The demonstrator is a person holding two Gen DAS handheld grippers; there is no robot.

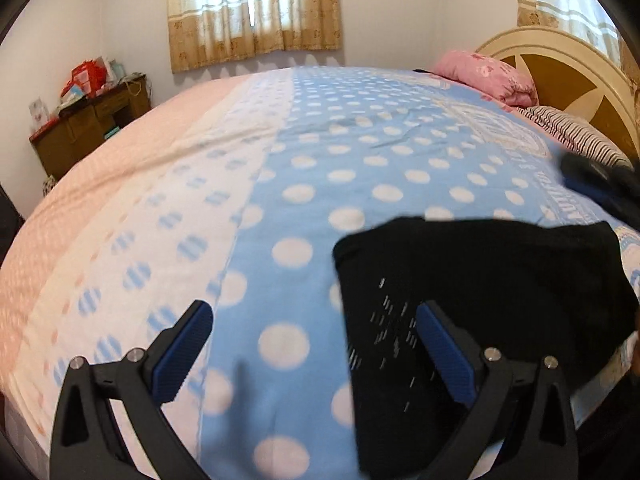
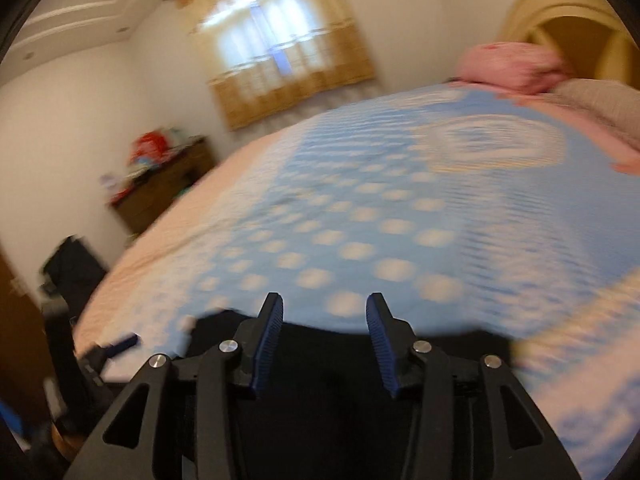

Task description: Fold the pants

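Observation:
Black pants (image 1: 472,280) lie in a folded block on the blue polka-dot bedspread (image 1: 360,152), at the near right of the left wrist view. My left gripper (image 1: 316,318) is open and empty, its right finger over the pants' left part, its left finger over the bedspread. In the blurred right wrist view the pants (image 2: 328,360) show as a dark mass under my right gripper (image 2: 324,306), which is open and empty above their far edge. The right gripper also shows in the left wrist view (image 1: 600,184) as a dark blur beyond the pants.
A pink pillow (image 1: 488,76) and a striped pillow (image 1: 572,132) lie by the cream headboard (image 1: 560,64) at the far right. A cluttered wooden dresser (image 1: 88,124) stands against the wall at the left. Curtained windows (image 1: 252,12) are behind the bed.

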